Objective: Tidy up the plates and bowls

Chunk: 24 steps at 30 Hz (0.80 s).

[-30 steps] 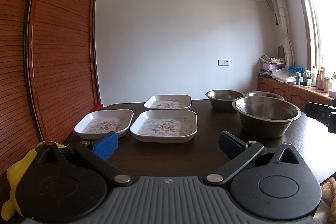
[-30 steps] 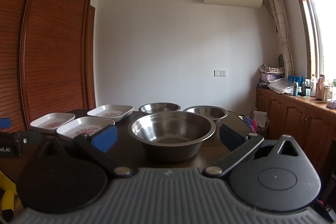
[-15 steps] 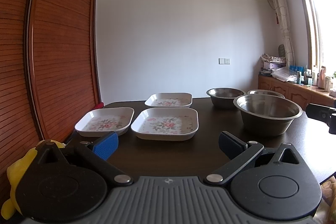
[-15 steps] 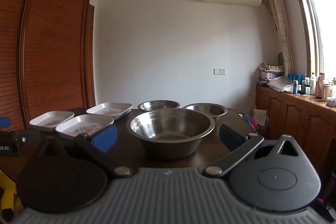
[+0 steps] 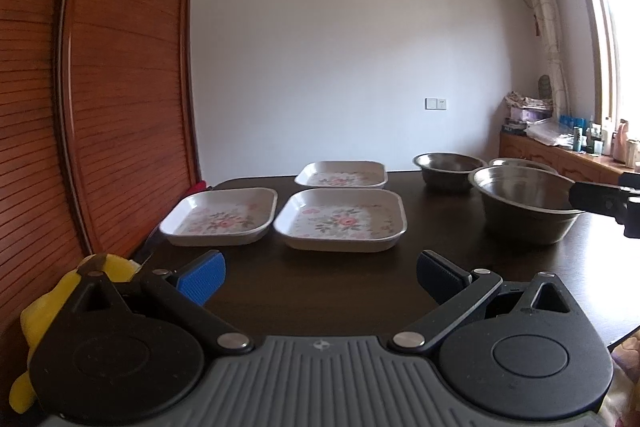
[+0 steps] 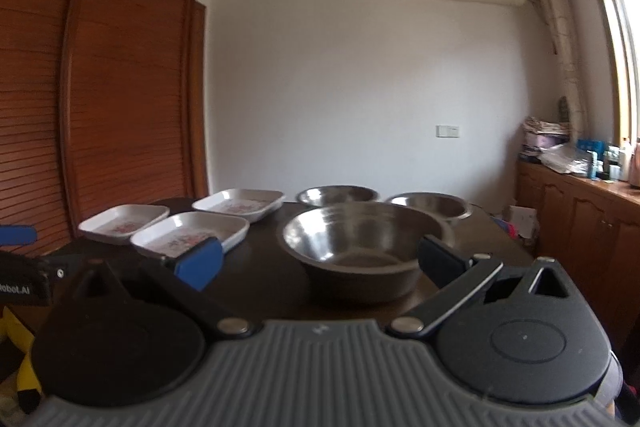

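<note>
Three white square floral plates lie on the dark table (image 5: 320,291): near middle (image 5: 342,219), left (image 5: 220,216), far (image 5: 342,175). Three steel bowls stand to the right: a large near one (image 5: 524,207), and two smaller ones behind (image 5: 448,167) (image 5: 520,163). My left gripper (image 5: 318,277) is open and empty, just short of the near plate. My right gripper (image 6: 318,259) is open and empty, its jaws on either side of the large bowl (image 6: 360,239). The plates (image 6: 190,233) lie to its left.
A tall wooden slatted wardrobe (image 5: 100,87) stands close along the table's left side. A yellow soft toy (image 5: 52,303) sits at the near left. A wooden sideboard with bottles (image 6: 580,203) runs along the right wall under the window.
Both grippers have moved forward toward the table. The right one has closed in on the large bowl. Plates and bowls have not moved.
</note>
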{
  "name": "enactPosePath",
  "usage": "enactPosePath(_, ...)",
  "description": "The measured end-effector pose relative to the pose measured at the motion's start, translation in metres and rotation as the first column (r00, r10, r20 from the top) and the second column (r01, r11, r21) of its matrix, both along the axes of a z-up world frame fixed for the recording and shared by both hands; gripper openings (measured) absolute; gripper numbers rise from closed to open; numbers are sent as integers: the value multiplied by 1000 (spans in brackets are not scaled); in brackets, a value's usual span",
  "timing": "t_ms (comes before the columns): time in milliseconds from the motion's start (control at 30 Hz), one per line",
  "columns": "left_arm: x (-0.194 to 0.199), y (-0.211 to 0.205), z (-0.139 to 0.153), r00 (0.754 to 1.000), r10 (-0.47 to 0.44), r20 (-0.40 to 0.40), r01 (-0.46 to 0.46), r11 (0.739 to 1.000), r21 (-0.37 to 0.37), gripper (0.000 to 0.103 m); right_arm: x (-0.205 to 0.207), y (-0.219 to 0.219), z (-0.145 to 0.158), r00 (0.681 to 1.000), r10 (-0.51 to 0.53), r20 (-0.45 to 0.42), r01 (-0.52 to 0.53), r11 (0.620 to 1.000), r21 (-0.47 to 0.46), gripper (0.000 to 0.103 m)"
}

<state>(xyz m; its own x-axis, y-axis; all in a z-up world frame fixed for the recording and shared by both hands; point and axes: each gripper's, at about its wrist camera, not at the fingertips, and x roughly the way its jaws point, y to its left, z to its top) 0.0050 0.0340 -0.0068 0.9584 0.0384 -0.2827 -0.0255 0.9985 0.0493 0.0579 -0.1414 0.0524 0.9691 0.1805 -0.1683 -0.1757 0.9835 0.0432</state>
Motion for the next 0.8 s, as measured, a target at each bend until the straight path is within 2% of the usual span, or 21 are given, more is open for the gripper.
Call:
enactPosePath(167, 2, 18, 1, 1000, 15, -15, -15, 1000, -2, 103, 12, 18, 10, 996, 87, -24, -87, 996, 8, 103)
enactPosePath(433, 2, 43, 4, 1000, 22, -19, -22, 999, -38, 103, 22, 45, 18, 987, 163, -16, -163, 984, -71, 103)
enactPosePath(700, -1, 52, 7, 1000, -4, -13, 3, 999, -53, 103, 46, 54, 27, 970, 237, -58, -242, 964, -108, 103)
enactPosePath(800, 3, 58, 9, 1000, -6, -5, 6, 999, -54, 103, 55, 52, 31, 963, 262, -70, -268, 959, -95, 103)
